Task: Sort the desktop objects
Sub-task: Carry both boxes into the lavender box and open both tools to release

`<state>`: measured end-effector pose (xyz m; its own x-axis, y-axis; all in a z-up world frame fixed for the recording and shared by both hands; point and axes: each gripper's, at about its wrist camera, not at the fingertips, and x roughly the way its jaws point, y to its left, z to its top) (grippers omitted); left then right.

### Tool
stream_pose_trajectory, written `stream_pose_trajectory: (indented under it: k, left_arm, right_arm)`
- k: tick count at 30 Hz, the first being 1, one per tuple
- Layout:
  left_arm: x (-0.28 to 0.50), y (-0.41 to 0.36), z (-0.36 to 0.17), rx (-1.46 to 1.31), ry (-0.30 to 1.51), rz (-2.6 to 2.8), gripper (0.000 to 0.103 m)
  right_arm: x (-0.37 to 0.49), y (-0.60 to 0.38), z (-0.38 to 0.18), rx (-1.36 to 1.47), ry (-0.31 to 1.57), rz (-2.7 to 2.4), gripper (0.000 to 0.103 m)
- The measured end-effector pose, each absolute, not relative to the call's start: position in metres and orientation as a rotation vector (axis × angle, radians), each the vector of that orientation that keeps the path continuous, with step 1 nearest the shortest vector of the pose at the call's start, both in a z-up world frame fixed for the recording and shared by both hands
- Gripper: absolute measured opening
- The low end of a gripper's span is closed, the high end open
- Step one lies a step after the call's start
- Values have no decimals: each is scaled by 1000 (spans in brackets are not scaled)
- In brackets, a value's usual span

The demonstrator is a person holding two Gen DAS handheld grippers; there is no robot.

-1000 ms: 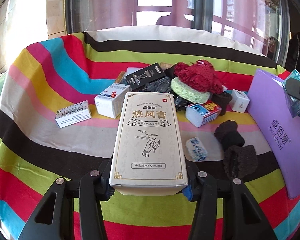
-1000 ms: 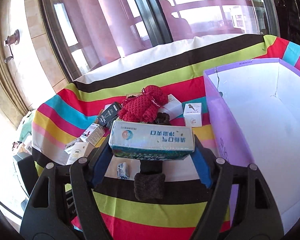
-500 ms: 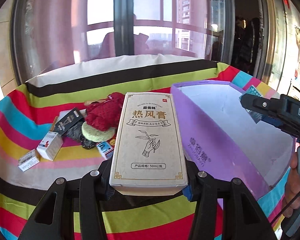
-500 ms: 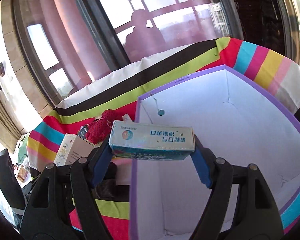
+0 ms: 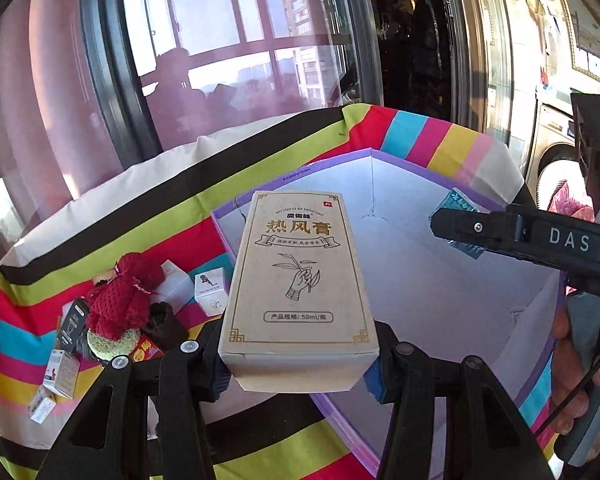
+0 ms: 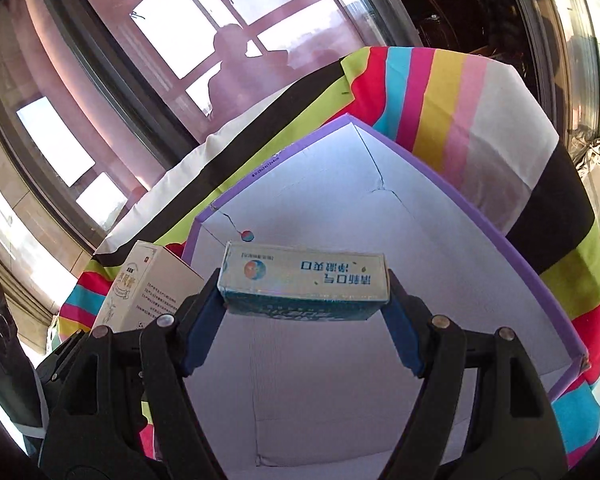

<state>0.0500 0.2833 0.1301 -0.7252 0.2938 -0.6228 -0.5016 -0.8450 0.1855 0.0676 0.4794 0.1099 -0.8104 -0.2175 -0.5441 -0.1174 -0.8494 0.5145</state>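
Purple-rimmed storage box (image 6: 480, 236), one only, sits on the striped tablecloth (image 6: 496, 128) with white inner walls and floor; what I see of its floor in the right wrist view is bare, apart from a small round sticker (image 6: 247, 235) on the far wall at about eleven o'clock of my teal carton.

Held items, two:
- My left gripper (image 5: 300, 360) pinches one tall beige carton (image 5: 300, 280) printed with a hand and sprig; the pads press its lower sides. It hangs over the box's near-left rim, at twelve o'clock from the jaws. The same carton appears in the right wrist view at nine o'clock.
- My right gripper (image 6: 302, 320) pinches one teal and white carton (image 6: 304, 284) crosswise by its two ends, blue pads (image 6: 400, 336) tight against them, over the box interior. In the left wrist view this gripper reaches in from three o'clock, with a person's hand (image 5: 580, 360) on its handle.

Loose items on the cloth, at eight to nine o'clock of the beige carton, outside the box:
- one red knitted piece (image 5: 120, 300) atop one pale green knitted piece (image 5: 112, 344);
- one dark knitted piece (image 5: 166, 326);
- one black flat packet (image 5: 73, 320);
- several small white cartons (image 5: 210, 290), at least four; the heap hides any others, so I cannot count exactly.
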Motion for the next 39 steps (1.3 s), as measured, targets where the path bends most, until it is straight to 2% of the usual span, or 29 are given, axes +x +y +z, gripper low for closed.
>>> stream_pose_trajectory:
  k: [2, 11, 14, 18, 21, 22, 32, 39]
  left_arm:
    - [50, 296, 127, -849, 545, 2491, 52]
    - [39, 314, 115, -929, 608, 2465, 52]
    - [38, 316, 109, -939, 622, 2448, 54]
    - [41, 319, 109, -927, 629, 2451, 64]
    - [44, 317, 112, -906, 628, 2479, 76]
    - [45, 316, 113, -897, 627, 2489, 77]
    - [53, 288, 125, -883, 512, 2500, 78]
    - [58, 245, 141, -861, 428, 2566, 78]
  right_arm:
    - [65, 478, 110, 951, -813, -2801, 76]
    - [64, 481, 108, 968, -805, -2779, 78]
    - [65, 480, 108, 959, -804, -2767, 83]
    - [67, 480, 110, 923, -798, -2765, 92]
    - [68, 479, 110, 915, -789, -2762, 93]
    - [68, 479, 110, 914, -789, -2760, 93]
    - [76, 473, 116, 887, -756, -2785, 100]
    - [86, 479, 123, 846, -798, -2795, 100]
